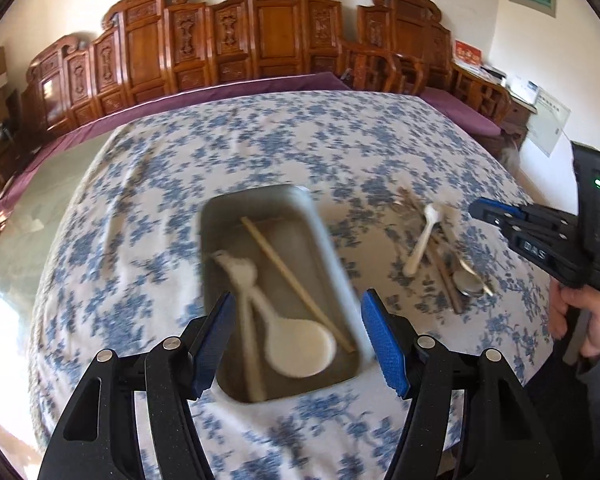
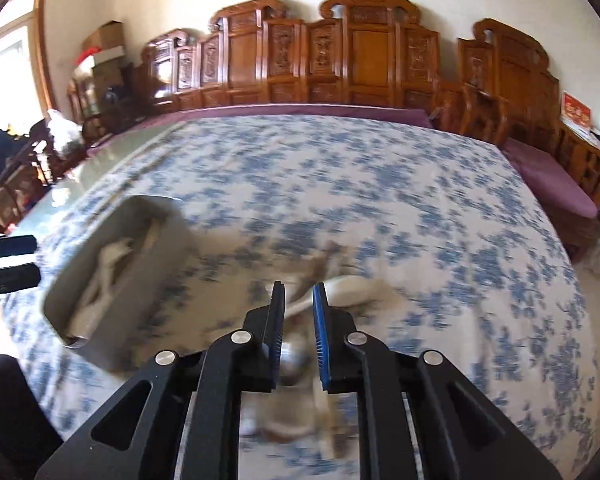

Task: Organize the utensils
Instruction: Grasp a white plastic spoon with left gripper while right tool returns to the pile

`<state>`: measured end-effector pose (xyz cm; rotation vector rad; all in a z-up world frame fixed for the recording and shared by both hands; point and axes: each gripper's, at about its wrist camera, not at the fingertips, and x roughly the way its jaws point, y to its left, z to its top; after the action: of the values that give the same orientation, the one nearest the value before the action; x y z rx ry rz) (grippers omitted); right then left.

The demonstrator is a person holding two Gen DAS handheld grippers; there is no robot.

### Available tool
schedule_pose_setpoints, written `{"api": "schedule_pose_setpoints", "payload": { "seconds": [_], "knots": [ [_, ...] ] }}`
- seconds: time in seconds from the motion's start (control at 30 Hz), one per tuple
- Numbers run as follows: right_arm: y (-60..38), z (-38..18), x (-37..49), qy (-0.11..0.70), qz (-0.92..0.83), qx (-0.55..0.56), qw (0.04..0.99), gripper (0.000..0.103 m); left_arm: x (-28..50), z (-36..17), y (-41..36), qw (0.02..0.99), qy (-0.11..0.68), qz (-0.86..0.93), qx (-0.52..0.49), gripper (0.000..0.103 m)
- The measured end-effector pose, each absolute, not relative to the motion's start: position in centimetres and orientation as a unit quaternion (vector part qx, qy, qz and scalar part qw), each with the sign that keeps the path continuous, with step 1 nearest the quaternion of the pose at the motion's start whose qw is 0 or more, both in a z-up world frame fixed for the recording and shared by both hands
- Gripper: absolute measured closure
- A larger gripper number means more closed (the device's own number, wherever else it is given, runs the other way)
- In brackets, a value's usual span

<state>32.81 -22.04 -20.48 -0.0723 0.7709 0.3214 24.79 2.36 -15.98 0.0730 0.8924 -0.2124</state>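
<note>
your left gripper (image 1: 298,336) hangs over the near end of the grey tray (image 1: 332,248) with its jaws wide and nothing between them. the tray already holds a white rice paddle (image 1: 296,344), a white fork-like utensil (image 1: 240,280) and one wooden chopstick (image 1: 296,284).

the rest of the work lies to the right of the tray, on the blue floral tablecloth (image 1: 260,140): a loose pile with a small white spoon (image 1: 420,240), a metal spoon (image 1: 466,282) and what look like dark chopsticks, all touching or crossing one another.

your right gripper (image 2: 299,322) is above that pile with its jaws narrow, roughly a handle's width apart. the right wrist view is badly blurred, so you cannot tell whether anything is pinched yet; the white spoon (image 2: 352,284) seems to lie just past the fingertips.

slow down first, since the blur suggests you are moving fast. choose the top piece, probably the white spoon, and line the fingers across its handle rather than along it. close only on that one handle. lift straight up so the crossed pieces beneath do not drag, then lay it lengthwise in the tray beside the paddle.
</note>
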Motion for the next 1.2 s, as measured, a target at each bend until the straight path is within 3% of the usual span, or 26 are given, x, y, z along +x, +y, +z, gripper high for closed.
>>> {"api": "schedule_pose_setpoints", "payload": {
  "seconds": [0.3, 0.37, 0.73, 0.77, 0.83, 1.2],
  "knots": [
    [-27.1, -24.3, 34.6, 0.396, 0.12, -0.017, 0.91, 0.079, 28.0, -18.4, -3.5, 0.881, 0.449, -0.143, 0.046, 0.046],
    [-27.8, -25.1, 35.1, 0.407, 0.118, -0.007, 0.906, 0.079, 28.7, -19.0, -4.6, 0.878, 0.452, -0.149, 0.049, 0.055],
    [-29.3, -26.0, 35.7, 0.419, 0.132, 0.042, 0.897, 0.079, 33.8, -22.8, -10.9, 0.851, 0.485, -0.197, 0.041, 0.07],
    [-29.2, -26.0, 35.7, 0.418, 0.134, 0.043, 0.897, 0.079, 34.2, -23.2, -11.3, 0.847, 0.491, -0.203, 0.037, 0.078],
    [-29.1, -25.9, 35.7, 0.418, 0.138, 0.045, 0.897, 0.079, 34.8, -23.9, -11.8, 0.839, 0.501, -0.209, 0.032, 0.084],
    [-29.1, -25.6, 35.9, 0.414, 0.149, 0.061, 0.896, 0.079, 36.2, -25.1, -12.3, 0.831, 0.514, -0.213, 0.015, 0.084]
  ]
}}
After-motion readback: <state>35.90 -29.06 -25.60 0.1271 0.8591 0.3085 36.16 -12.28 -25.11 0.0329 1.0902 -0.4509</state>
